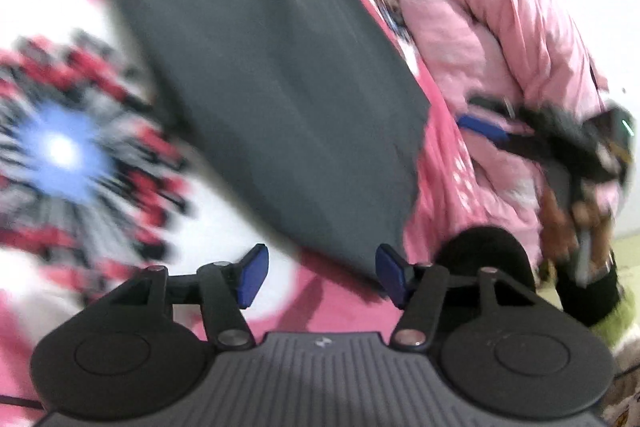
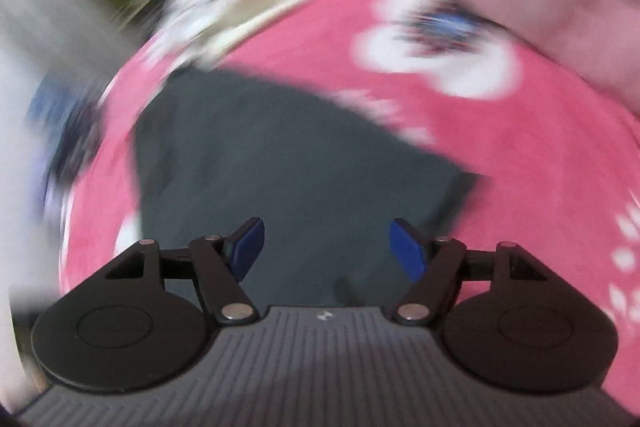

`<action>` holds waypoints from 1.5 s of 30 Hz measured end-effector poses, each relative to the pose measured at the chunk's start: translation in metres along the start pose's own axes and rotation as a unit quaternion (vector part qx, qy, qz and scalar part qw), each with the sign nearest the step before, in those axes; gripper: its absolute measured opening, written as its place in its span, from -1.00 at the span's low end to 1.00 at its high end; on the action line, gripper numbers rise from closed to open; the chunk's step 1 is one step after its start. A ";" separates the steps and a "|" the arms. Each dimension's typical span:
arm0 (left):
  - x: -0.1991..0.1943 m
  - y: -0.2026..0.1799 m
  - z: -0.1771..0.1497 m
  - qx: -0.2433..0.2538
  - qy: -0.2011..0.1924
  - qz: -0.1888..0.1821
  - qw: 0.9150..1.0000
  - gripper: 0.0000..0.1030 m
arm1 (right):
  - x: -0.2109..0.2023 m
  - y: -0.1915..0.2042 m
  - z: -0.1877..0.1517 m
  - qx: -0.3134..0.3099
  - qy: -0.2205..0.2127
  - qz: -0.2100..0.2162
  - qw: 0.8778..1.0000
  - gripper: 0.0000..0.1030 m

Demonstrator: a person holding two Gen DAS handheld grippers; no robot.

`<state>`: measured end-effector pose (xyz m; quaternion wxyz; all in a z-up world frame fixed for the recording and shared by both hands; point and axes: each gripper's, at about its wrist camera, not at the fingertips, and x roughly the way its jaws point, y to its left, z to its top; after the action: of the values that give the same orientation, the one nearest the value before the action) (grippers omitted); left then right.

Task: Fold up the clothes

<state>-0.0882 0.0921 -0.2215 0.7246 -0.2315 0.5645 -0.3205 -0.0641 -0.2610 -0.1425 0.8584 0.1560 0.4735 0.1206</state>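
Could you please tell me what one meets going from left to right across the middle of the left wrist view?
White flower print with a red and black centre → dark grey garment → pink bedspread → pink padded jacket → right tongs.

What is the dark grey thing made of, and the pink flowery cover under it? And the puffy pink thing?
Dark grey garment: looks like soft matte woven or knit cloth; it lies flat with gentle wrinkles and no shine.
Pink flowery cover: probably fuzzy fleece or plush, though blur makes that uncertain.
Puffy pink jacket: seems padded, quilted fabric; it bulges in soft rolls.
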 end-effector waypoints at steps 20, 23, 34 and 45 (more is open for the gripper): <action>0.074 -0.028 -0.007 0.003 0.060 -0.087 0.994 0.21 | 0.006 -0.089 -0.005 0.270 0.006 -0.002 0.963 0.43; 0.077 -0.026 -0.008 -0.005 0.054 -0.094 0.994 0.21 | 0.019 -0.123 -0.014 0.372 0.003 0.012 0.928 0.43; 0.079 -0.016 -0.009 -0.040 0.033 -0.096 0.994 -0.10 | 0.045 -0.134 0.002 0.382 -0.026 0.020 0.924 0.48; 0.089 -0.020 -0.009 -0.034 0.011 -0.066 0.997 -0.74 | 0.055 -0.133 -0.002 0.335 -0.061 0.023 0.940 -0.10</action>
<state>-0.0870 0.0139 -0.2689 0.6874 -0.2894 0.5663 -0.3507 -0.0287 -0.3637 -0.2369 0.7807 0.4529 0.4292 -0.0351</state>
